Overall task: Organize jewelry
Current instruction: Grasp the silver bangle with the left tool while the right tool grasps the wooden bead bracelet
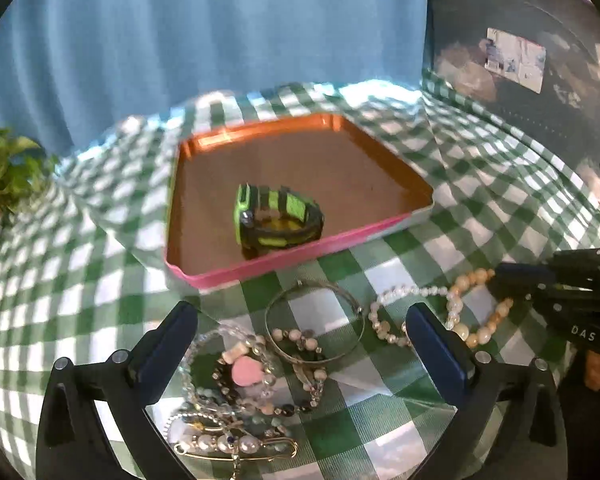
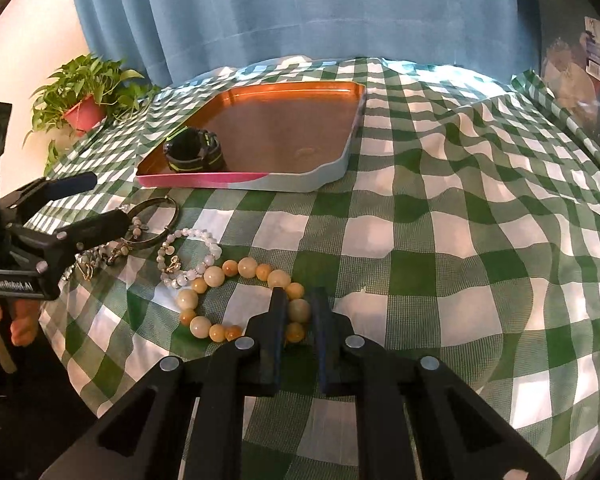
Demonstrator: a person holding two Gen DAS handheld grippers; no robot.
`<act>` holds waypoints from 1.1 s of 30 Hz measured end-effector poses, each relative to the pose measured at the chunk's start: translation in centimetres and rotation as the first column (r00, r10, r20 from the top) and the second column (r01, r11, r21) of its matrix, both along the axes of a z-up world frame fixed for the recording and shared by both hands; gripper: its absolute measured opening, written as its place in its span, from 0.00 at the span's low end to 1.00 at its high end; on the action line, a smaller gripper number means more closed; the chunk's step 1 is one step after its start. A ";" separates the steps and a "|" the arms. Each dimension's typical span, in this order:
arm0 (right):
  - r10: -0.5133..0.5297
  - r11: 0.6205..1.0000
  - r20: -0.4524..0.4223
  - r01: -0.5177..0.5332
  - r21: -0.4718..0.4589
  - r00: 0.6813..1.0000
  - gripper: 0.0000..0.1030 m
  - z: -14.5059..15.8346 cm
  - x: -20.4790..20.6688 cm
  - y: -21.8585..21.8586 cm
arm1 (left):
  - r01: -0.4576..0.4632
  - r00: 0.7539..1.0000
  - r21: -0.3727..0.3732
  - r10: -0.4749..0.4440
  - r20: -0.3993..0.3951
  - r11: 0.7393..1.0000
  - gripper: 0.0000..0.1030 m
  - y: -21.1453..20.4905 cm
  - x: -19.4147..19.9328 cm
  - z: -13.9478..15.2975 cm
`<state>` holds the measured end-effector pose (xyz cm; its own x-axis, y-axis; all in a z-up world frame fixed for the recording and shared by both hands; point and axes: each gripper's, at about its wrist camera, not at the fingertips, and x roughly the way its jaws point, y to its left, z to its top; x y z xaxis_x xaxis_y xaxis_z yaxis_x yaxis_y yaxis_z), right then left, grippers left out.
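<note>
right gripper (image 2: 298, 300) pinches the yellow bead bracelet (image 2: 220, 276) at six o'clock; left gripper (image 1: 300, 320) gapes wide, holding nothing.

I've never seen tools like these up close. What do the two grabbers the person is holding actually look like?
Both are black plastic. The left gripper has two angled arms with silver rivets, ending in dark blue padded fingers; white lettering on its side reads "GenRobot.AI". The right gripper is built the same way, with round silver rivets; in the left wrist view it carries the letters "DAS". No cables or sleeves are visible.
</note>
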<state>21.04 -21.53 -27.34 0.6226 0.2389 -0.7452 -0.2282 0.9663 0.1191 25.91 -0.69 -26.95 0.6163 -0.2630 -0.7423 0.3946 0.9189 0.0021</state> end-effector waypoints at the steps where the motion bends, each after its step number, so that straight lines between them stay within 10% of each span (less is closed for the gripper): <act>1: -0.002 1.000 0.001 0.002 0.000 1.000 0.12 0.0 -0.1 0.0 | 0.004 1.000 0.003 -0.004 -0.002 1.000 1.00 0.0 0.2 -0.2; 8: -0.002 1.000 0.000 0.002 0.000 1.000 0.12 0.0 0.2 0.0 | 0.107 0.994 0.098 -0.107 -0.003 0.989 0.95 -1.8 0.6 -2.1; 12: 0.000 1.000 -0.002 0.000 -0.007 1.000 0.12 0.1 0.6 0.4 | 0.118 0.992 0.030 -0.116 -0.053 0.993 0.66 -1.5 1.7 -2.5; 33: -0.038 0.998 0.064 0.035 0.055 0.997 0.11 1.9 -0.6 -0.8 | 0.017 0.995 -0.081 -0.025 -0.101 0.997 0.61 -0.4 0.1 -0.4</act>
